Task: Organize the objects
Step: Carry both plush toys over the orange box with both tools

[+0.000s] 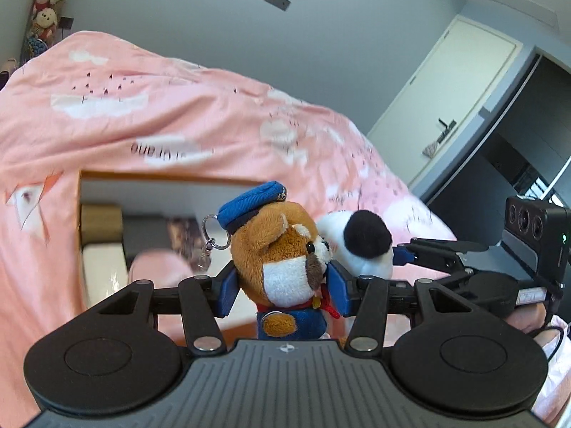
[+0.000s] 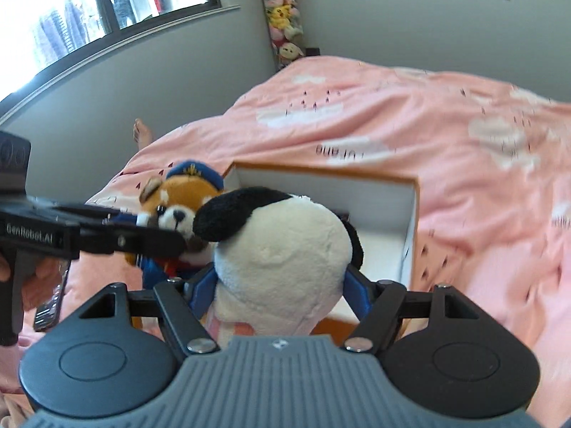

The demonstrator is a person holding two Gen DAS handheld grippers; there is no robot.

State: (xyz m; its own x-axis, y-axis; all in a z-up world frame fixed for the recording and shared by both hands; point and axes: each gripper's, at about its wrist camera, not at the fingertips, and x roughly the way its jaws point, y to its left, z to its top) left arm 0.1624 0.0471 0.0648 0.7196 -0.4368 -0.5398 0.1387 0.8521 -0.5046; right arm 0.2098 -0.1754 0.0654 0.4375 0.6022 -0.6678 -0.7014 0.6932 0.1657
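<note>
Each gripper carries one plush toy above the pink bed [image 2: 446,149], and both sit close to the open box [image 2: 410,221], which looks like the place the toys are meant to go. The left gripper [image 1: 282,285] has its blue fingers [image 1: 228,292] clamped on the sides of the dog [image 1: 282,249], a brown and white toy in a blue cap, held upright by the body so its head and key ring hang clear of the fingers. The right gripper [image 2: 282,285] has its fingers [image 2: 357,289] pressed into the panda [image 2: 282,249] low on its body, leaving the wide head free above. The two toys are side by side, just about touching, with the dog to the left of the panda. The box lies on the bed just beyond them, its white inside facing up; some items seem to be in it already, though blur hides what they are. A gripped body rather than a limb probably keeps each soft toy from swinging, so it can be lowered straight over the box wall. More plush toys [image 2: 283,14] hang in the far corner.
</note>
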